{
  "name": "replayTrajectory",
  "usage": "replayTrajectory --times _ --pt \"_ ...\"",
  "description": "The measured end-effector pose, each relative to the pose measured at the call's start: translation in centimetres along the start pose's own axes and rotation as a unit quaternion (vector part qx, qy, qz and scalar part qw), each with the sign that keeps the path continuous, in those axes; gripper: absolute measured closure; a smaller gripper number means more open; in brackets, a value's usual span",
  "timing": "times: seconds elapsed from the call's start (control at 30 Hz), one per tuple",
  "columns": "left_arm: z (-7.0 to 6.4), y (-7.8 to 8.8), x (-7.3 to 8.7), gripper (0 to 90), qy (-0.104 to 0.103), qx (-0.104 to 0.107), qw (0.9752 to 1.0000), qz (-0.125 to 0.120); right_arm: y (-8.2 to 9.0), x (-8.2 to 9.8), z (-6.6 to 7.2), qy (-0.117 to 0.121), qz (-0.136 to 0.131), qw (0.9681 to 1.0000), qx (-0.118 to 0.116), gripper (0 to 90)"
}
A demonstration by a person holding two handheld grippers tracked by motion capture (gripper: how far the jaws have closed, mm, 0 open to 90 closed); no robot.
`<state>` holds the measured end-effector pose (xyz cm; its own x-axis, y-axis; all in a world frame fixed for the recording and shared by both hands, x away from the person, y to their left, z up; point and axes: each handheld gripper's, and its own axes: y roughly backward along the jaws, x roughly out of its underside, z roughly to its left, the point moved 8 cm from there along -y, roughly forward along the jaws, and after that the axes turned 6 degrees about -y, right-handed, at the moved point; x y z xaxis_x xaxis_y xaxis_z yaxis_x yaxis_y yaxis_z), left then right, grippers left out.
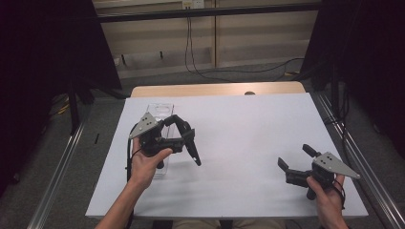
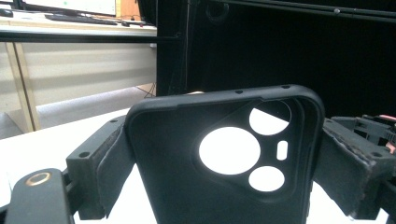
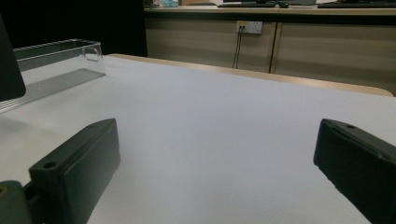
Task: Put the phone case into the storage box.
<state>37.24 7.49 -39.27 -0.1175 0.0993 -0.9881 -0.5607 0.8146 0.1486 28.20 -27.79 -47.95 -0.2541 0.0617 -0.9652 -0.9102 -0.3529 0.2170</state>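
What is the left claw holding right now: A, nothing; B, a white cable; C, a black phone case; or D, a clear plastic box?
C: in the left gripper view the left claw is closed on both sides of a black phone case with round camera cutouts.

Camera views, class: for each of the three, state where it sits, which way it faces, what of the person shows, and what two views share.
High view: above the person's side, facing forward and down on the white table; both forearms, left gripper, right gripper.
Left gripper view: rides that gripper, facing its clamped black phone case.
Right gripper view: low over the table, between open jaws.
Shared: the clear tray, in high and right views.
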Motion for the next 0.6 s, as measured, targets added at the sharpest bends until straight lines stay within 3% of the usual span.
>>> replayTrajectory --times 0.03,0.1,0.13,0.17,0.27,0.3,0.33,0.4,0.47,0.6 --pt "0.1 0.1 -0.1 12.9 0.005 -0.007 1.0 0.0 0.0 0.1 0.0 0.0 0.001 1.0 -0.001 0.0" --pt "0.2 0.3 -0.3 12.9 0.006 0.001 1.0 0.001 0.0 0.3 0.1 0.004 0.003 1.0 -0.001 0.0" --pt "0.3 0.3 -0.5 12.9 0.001 -0.01 0.9999 -0.005 -0.1 0.3 0.2 -0.001 0.003 1.0 -0.004 0.0" --pt "0.4 0.5 -0.6 12.9 -0.007 -0.005 1.0 -0.001 -0.1 0.4 0.2 0.002 0.005 1.0 -0.008 0.0" --pt "0.7 0.6 -1.1 12.9 0.005 -0.017 0.9998 -0.01 -0.2 0.5 0.6 0.004 0.009 0.9998 -0.017 0.0" --pt "0.8 0.8 -1.2 12.9 -0.002 -0.019 0.9998 -0.002 -0.2 0.4 0.6 0.011 0.008 0.9998 -0.017 0.0" --pt "0.8 0.7 -1.5 12.9 0.007 -0.018 0.9997 -0.014 -0.2 0.5 0.6 0.01 0.008 0.9998 -0.015 0.0" --pt "1.1 0.9 -1.7 12.9 -0.001 -0.023 0.9997 -0.011 -0.2 0.5 0.6 0.012 0.007 0.9998 -0.016 0.0" --pt "1.5 0.9 -2.1 12.9 0.004 -0.038 0.9991 -0.018 -0.2 0.4 0.5 0.011 0.004 0.9998 -0.015 0.0" --pt "2.2 1.0 -2.8 12.9 0.002 -0.045 0.9988 -0.018 -0.2 0.6 0.6 0.014 0.009 0.9997 -0.018 0.0"
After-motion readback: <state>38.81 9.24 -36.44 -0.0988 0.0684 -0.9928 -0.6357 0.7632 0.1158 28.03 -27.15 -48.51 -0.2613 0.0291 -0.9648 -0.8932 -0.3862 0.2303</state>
